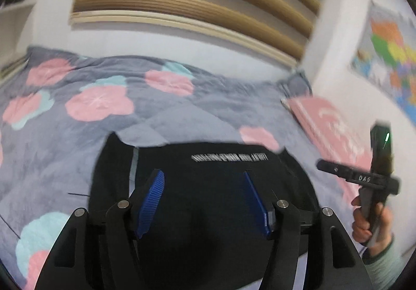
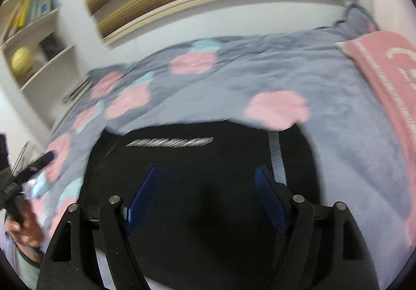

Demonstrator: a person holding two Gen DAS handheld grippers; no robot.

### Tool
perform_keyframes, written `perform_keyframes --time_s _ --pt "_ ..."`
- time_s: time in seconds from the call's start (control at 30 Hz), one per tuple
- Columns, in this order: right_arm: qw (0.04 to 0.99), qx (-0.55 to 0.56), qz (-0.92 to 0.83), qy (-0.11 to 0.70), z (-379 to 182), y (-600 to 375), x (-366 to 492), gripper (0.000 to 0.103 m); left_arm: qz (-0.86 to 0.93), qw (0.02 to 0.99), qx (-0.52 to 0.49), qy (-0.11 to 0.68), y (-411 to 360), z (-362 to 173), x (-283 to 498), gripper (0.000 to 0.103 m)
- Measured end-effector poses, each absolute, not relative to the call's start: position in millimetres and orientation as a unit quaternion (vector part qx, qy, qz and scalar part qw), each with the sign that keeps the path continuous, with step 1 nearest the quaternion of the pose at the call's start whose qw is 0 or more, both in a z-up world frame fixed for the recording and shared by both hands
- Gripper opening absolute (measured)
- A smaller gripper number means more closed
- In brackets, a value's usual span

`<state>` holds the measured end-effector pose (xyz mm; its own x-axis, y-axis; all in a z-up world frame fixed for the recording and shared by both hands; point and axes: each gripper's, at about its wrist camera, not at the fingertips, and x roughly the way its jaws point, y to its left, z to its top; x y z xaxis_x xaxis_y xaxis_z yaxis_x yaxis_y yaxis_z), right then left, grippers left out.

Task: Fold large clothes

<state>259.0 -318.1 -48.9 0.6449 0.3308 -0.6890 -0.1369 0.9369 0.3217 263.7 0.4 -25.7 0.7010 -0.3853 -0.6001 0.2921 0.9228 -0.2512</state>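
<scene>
Left tool (image 1: pixel 205 201) & right tool (image 2: pixel 208 199): jaws apart, nothing between the blue pads, both held above black garment (image 1: pixel 208 186). Garment lies folded on bed w/ grey floral quilt (image 1: pixel 104 134), pink pillow (image 1: pixel 332 129) nearby.

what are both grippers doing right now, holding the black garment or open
left gripper: open, nothing between its pads.
right gripper: open, nothing held; black garment lies below.

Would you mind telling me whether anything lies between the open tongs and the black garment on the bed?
Nothing visible does. Both the left tongs and the right tongs hang open, empty, directly over the black garment, which lies on the flowered quilt.
</scene>
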Motion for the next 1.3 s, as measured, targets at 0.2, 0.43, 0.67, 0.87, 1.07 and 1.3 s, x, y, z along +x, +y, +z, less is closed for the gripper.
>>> perform_keyframes --time_s 0.2,0.43,0.67,0.87,1.07,1.3 --pt "0.866 0.044 0.082 0.491 -122.6 -264.1 266.3 0.08 -0.141 0.868 -0.055 0.473 -40.7 -114.9 294.6 0.064" --pt "0.853 0.024 0.075 0.516 -167.9 -252.1 270.5 0.086 -0.117 0.864 -0.062 0.487 -41.7 -154.1 305.0 0.066" --pt "0.851 0.051 0.107 0.512 -126.9 -258.6 274.7 0.084 -0.134 0.881 -0.064 0.449 -42.0 -101.9 297.4 0.067" --pt "0.886 0.042 0.094 0.452 -107.0 -251.5 313.2 0.084 -0.085 0.882 -0.093 0.455 -27.6 -108.0 342.6 0.067" --pt "0.854 0.078 0.072 0.51 -184.8 -265.4 346.2 0.092 -0.092 0.847 -0.188 0.49 2.8 -167.4 380.9 0.068" --pt "0.861 0.072 0.074 0.498 -179.9 -269.7 327.3 0.092 -0.09 0.867 -0.134 0.472 -2.0 -151.2 356.8 0.069"
